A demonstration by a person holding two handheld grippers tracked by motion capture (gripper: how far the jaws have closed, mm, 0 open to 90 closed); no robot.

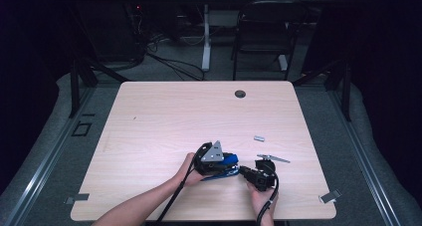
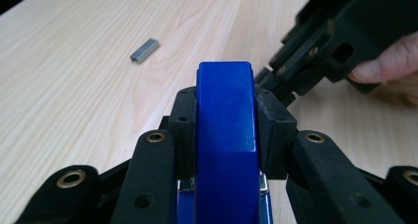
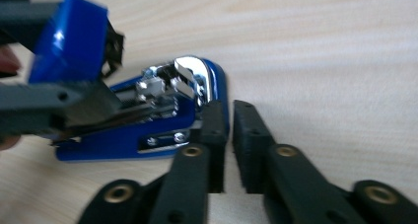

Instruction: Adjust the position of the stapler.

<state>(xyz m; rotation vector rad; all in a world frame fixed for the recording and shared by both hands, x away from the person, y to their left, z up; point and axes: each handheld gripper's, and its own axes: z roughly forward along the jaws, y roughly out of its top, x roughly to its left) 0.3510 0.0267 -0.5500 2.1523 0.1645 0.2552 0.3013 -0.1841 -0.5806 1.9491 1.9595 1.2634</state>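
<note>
A blue stapler [image 1: 225, 169] lies opened near the table's front edge. In the left gripper view, my left gripper [image 2: 226, 110] is shut on its blue top arm [image 2: 226, 135], one pad on each side. That arm [image 3: 69, 39] is lifted off the base [image 3: 148, 130], baring the chrome staple channel [image 3: 190, 78]. From the right, my right gripper [image 3: 230, 115] reaches the stapler's chrome nose. A narrow gap stands between its jaws with nothing in it, and one pad [image 3: 214, 130] touches the nose. A person's hand holds each gripper [image 1: 244, 172].
A small grey strip of staples [image 1: 258, 138] [image 2: 145, 51] lies loose on the wooden table [image 1: 164, 121], beyond the stapler. A round cable hole [image 1: 240, 93] sits near the far edge. A black chair [image 1: 266, 27] stands behind the table.
</note>
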